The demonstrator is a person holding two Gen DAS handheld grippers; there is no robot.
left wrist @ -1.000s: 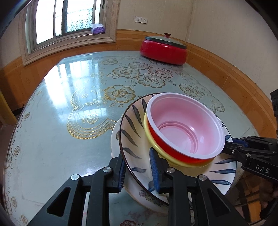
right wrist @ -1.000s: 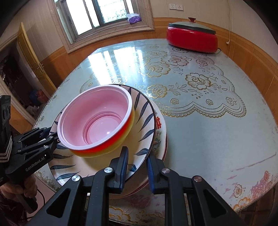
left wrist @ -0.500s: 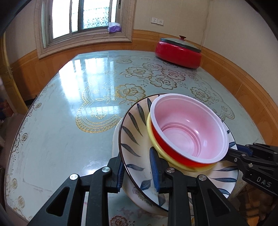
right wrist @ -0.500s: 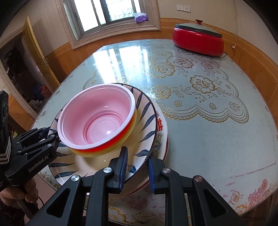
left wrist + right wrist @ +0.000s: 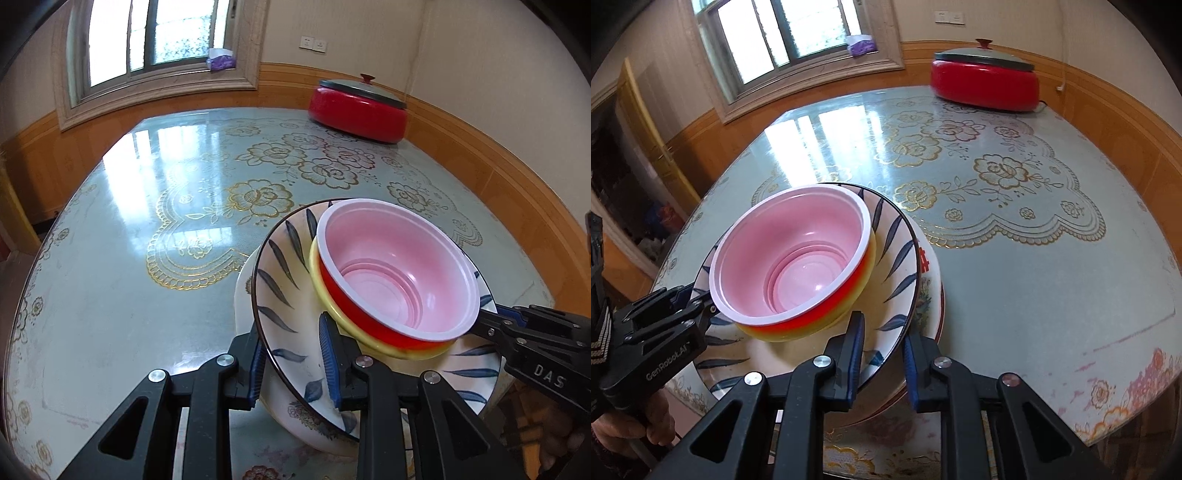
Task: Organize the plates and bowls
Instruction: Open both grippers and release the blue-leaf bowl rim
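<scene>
Your left gripper (image 5: 291, 360) has its jaws clenched on the near rim of the leaf-patterned plate (image 5: 280, 291), and your right gripper (image 5: 882, 354) is clamped on the opposite rim, jaws just closing further. The plate sits on a floral plate (image 5: 929, 280) near the counter's (image 5: 1015, 258) front edge. The pink bowl (image 5: 397, 269), nested in a yellow bowl (image 5: 317, 280), rests on it. Beyond, the counter lies open up to the red pot (image 5: 360, 110) at the far edge.

The round glass-topped table (image 5: 1034, 258) bears a stack of plates (image 5: 932, 280) and a lidded red pot (image 5: 984, 86).
</scene>
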